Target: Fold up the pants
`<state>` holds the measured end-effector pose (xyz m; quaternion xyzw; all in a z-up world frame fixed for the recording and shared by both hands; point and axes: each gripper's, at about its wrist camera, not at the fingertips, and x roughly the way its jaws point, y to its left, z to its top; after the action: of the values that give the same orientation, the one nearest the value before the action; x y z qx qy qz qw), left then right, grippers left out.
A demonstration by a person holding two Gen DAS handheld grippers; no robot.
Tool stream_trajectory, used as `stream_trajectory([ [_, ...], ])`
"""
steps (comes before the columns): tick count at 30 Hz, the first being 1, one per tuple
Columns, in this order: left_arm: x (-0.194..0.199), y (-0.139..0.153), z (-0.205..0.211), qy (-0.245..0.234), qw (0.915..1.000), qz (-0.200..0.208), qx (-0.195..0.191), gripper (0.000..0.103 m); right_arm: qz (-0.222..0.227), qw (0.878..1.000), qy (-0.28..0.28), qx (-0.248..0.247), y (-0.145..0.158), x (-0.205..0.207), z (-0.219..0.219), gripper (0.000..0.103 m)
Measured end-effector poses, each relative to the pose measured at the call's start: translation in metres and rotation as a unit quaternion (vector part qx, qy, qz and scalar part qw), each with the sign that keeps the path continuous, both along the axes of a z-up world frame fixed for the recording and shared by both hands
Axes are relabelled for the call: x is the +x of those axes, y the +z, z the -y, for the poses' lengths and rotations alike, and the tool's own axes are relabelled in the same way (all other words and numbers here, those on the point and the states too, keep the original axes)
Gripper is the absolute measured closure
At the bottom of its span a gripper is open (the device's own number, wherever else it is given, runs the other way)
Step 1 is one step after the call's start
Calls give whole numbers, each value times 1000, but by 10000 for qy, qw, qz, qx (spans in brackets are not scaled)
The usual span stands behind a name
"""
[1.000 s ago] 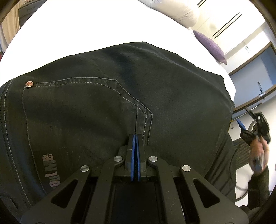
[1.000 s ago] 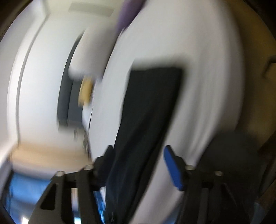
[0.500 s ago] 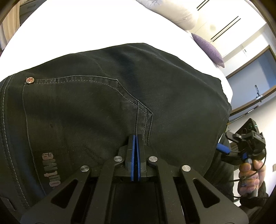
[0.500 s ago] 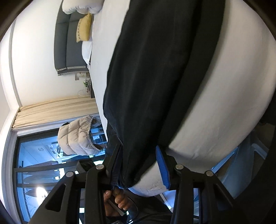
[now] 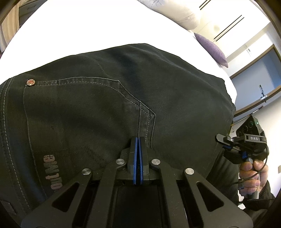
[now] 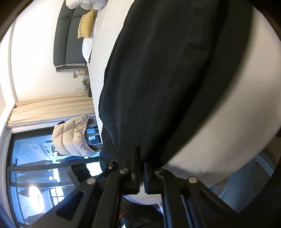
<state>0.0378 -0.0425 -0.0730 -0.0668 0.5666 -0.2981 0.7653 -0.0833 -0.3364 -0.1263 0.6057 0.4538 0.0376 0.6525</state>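
Black denim pants (image 5: 108, 105) lie spread on a white bed (image 5: 79, 31), back pocket and rivet up. My left gripper (image 5: 137, 140) is shut on the pants fabric near the pocket seam. My right gripper (image 6: 141, 157) is shut on the edge of the pants (image 6: 175, 70) at the bed's edge. It also shows in the left wrist view (image 5: 226, 140), held in a hand at the pants' right edge.
White pillows (image 5: 175, 12) and a purple cushion (image 5: 210, 47) lie at the far side of the bed. In the right wrist view a grey headboard (image 6: 68, 35), a yellow cushion (image 6: 86, 24), a beige puffer jacket (image 6: 73, 136) and a window show.
My right gripper swung in to the pants' edge and closed on the fabric; half a second ago its jaws were open around it. My left gripper stayed shut in place.
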Motion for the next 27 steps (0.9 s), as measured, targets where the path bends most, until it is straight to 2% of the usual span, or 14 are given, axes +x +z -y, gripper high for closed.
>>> stream_trajectory([
  [5,-6,2,-4,-34,10000,29,19,102,11,9999,-91,53,-3,-19,-1,101],
  [8,-6,1,-5,18,10000,-9,-28,102,155,9998,-114,28,2,-14,1,95],
  [11,-7,1,-4,-10,10000,22,22,102,268,9980,-556,169,2,-19,20,85],
  [13,-7,1,-4,2,10000,13,9,102,353,9941,-1009,207,1,-27,39,84],
  [16,-8,1,-3,1,10000,22,18,102,446,9867,-1556,137,0,-34,69,89],
  [17,-8,1,-3,4,10000,22,19,102,412,9860,-1613,113,-1,-34,74,99],
  [18,-8,1,-3,4,10000,20,21,102,318,9862,-1625,54,-3,-37,82,101],
  [22,-7,1,-3,1,10000,24,48,102,179,9865,-1618,-187,0,-43,84,101],
  [27,-7,1,-1,-3,10000,26,50,102,230,9849,-1713,-55,-3,-51,81,101],
])
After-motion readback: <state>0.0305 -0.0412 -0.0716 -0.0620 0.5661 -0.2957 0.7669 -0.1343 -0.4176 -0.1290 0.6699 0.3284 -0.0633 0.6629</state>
